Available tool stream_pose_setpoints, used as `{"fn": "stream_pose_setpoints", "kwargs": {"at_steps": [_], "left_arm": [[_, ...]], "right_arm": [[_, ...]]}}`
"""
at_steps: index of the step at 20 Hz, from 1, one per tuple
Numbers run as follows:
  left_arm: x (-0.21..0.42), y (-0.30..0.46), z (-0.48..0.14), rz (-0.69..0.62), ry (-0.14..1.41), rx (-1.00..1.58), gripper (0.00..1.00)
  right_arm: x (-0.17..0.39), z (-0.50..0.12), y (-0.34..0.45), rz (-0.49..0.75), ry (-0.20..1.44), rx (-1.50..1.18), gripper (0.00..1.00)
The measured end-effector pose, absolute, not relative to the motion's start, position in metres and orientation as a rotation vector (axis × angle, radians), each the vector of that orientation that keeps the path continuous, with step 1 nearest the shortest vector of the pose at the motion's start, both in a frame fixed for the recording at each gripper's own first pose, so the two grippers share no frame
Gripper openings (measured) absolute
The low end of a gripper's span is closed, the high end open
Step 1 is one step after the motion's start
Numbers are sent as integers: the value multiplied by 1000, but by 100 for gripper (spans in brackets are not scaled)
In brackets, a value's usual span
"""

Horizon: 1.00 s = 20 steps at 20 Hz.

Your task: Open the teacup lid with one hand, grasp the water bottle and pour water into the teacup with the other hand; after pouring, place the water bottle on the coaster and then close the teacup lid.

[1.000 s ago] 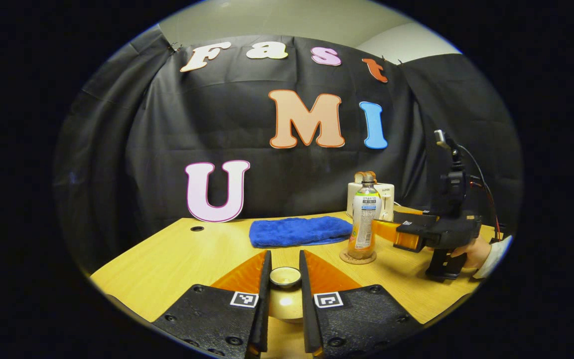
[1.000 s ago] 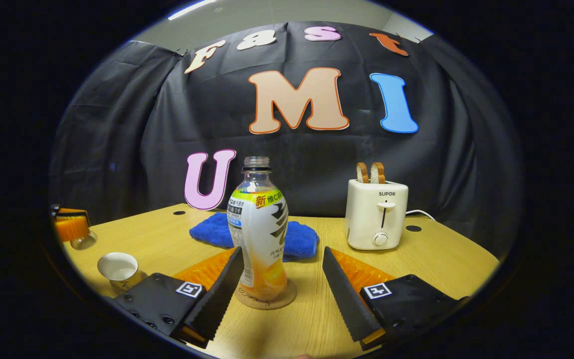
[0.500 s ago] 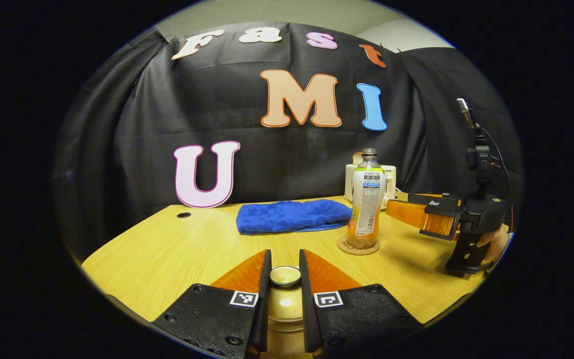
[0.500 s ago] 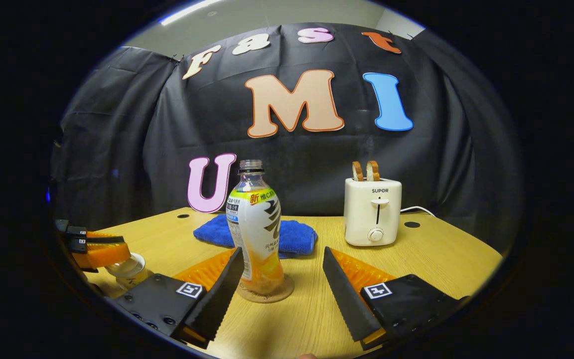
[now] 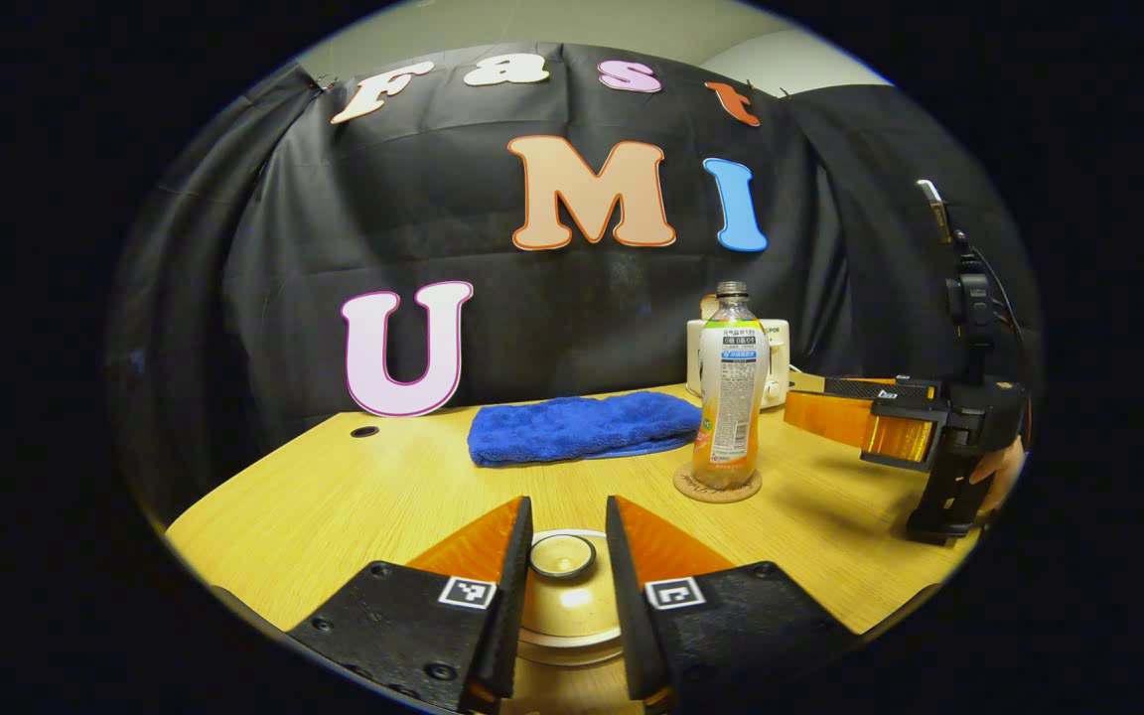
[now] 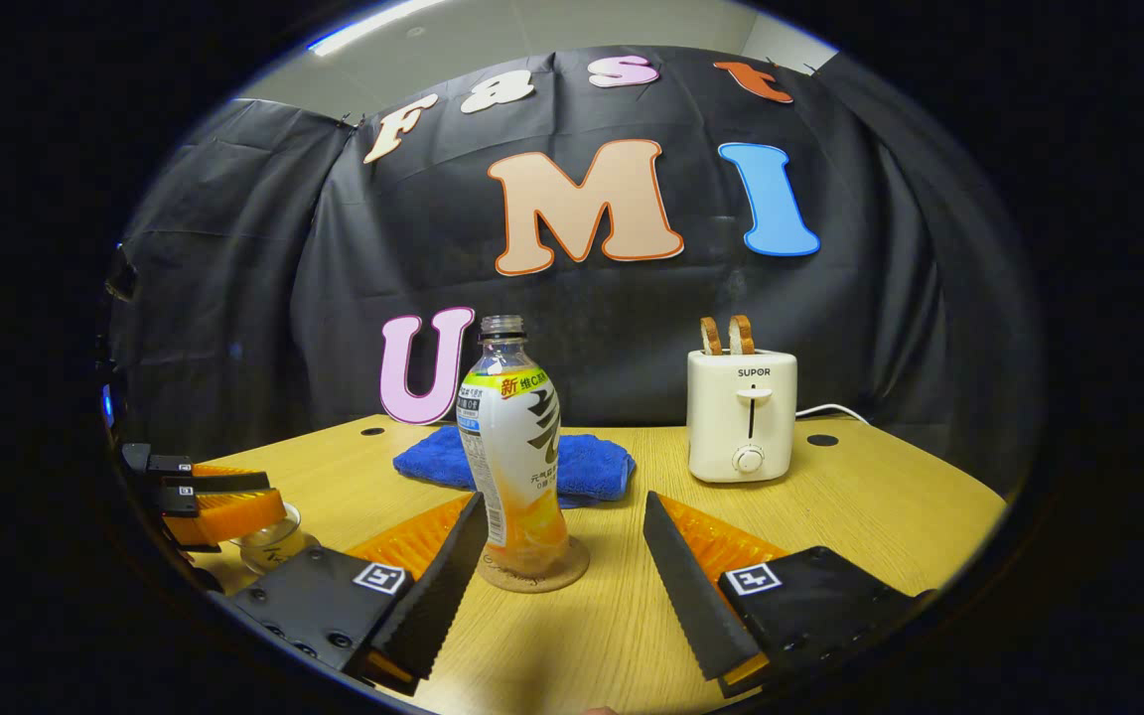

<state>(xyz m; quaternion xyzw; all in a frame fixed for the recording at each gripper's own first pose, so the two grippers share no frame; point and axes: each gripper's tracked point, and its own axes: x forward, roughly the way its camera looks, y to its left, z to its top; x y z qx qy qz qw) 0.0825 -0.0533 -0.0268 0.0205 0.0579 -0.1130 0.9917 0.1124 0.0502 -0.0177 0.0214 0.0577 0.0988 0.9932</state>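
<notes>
The teacup lid point(image 5: 572, 608), a pale dome with a round knob point(image 5: 562, 554), lies right in front of my left gripper point(image 5: 564, 531). Its fingers stand a little apart on either side of the knob, and a thin gap shows beside the right finger. In the right gripper view the left gripper point(image 6: 269, 492) hovers over the teacup point(image 6: 269, 544) at the lower left. The water bottle point(image 6: 517, 447), uncapped, with orange liquid low inside, stands upright on the round coaster point(image 6: 572, 574). My right gripper point(image 6: 564, 506) is open, with the bottle just ahead between its fingertips and not touched. The right gripper point(image 5: 810, 399) shows to the right of the bottle point(image 5: 731, 397).
A folded blue towel point(image 6: 587, 467) lies behind the bottle. A white toaster point(image 6: 743, 417) with two slices of bread stands at the back right, its cord trailing right. The wooden table point(image 6: 890, 506) has small round holes near its back edge. A hand point(image 5: 991, 465) holds the right gripper.
The left gripper came down with the lid over the teacup and its fingers have spread a little off the knob. The right gripper drew slightly back from the bottle standing on the coaster.
</notes>
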Motion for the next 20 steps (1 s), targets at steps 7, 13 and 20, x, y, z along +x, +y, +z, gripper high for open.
{"fn": "stream_pose_setpoints", "kwargs": {"at_steps": [7,13,20], "left_arm": [[63,-38,-6,-172,39,60,98],[23,-17,-1,-115,-4,40,97],[-10,-7,-5,-94,-9,30,97]], "right_arm": [[72,9,47,177,48,31,99],[27,-3,62,217,78,-2,99],[-15,-12,67,226,95,-18,97]]}}
